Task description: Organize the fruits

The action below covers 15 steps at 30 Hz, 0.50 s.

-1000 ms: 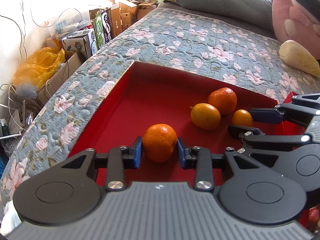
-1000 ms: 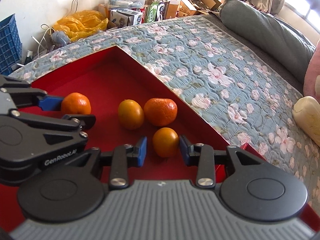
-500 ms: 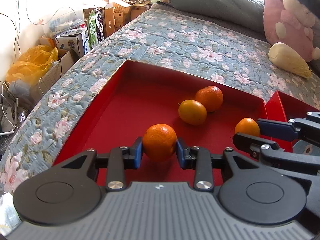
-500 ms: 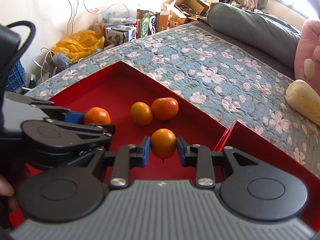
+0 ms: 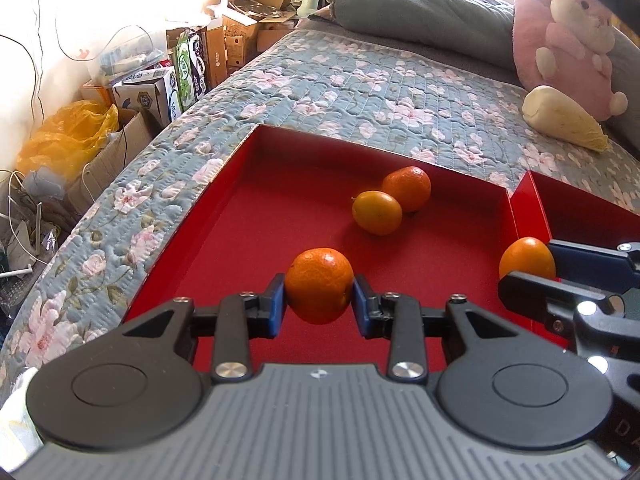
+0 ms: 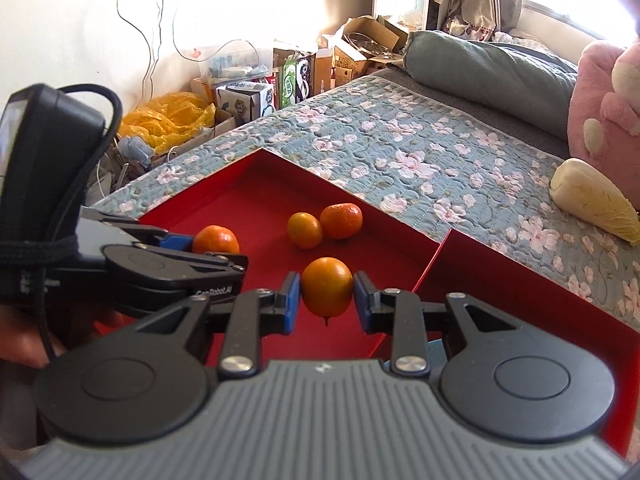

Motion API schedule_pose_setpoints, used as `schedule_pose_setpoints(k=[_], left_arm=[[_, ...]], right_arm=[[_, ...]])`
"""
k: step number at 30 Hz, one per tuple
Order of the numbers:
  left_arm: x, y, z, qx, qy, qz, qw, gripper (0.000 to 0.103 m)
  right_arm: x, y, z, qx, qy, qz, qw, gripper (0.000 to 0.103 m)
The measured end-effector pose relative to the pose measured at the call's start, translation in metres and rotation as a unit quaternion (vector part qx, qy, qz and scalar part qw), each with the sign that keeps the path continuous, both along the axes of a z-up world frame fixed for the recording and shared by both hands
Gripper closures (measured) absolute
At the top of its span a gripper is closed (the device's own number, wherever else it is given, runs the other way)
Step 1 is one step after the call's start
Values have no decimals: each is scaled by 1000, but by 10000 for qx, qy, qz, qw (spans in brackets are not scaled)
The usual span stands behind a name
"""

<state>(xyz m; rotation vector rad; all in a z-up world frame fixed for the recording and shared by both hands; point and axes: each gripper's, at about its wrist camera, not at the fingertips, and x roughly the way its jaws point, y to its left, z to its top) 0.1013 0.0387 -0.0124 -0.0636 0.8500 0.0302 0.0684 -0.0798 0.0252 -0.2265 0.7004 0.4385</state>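
My left gripper (image 5: 319, 300) is shut on a rough orange mandarin (image 5: 319, 285) and holds it above the floor of a red tray (image 5: 248, 216). My right gripper (image 6: 327, 298) is shut on a smooth yellow-orange fruit (image 6: 327, 286), held above the wall between the red tray (image 6: 240, 200) and a second red tray (image 6: 520, 292) to its right. That fruit also shows in the left wrist view (image 5: 527, 258). Two more fruits lie in the first tray: a smooth one (image 5: 377, 213) and a mandarin (image 5: 407, 188), touching each other.
The trays sit on a flowered quilt (image 5: 360, 92). A pale cabbage (image 5: 564, 124) and a pink plush toy (image 5: 568, 40) lie at the far right. A grey bolster (image 5: 420, 16) lies along the back. Boxes and a yellow bag (image 5: 68, 140) crowd the floor at left.
Both grippers have lifted and drawn back with their fruits. The right gripper has moved right toward the second tray. The two loose fruits have not moved.
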Motion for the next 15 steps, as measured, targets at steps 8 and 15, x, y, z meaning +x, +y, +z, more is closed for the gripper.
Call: schedule_pose_setpoints(k=[8,15], left_arm=[[-10,-1,3,31,-49,-33,10000,63],[-19,-5,7,135,-122,-146,9997,63]], right_arm=[[-28,-4,5,209,-30,-3,9998,71],[-41,-11,7,314,-23,-23,9995,71]])
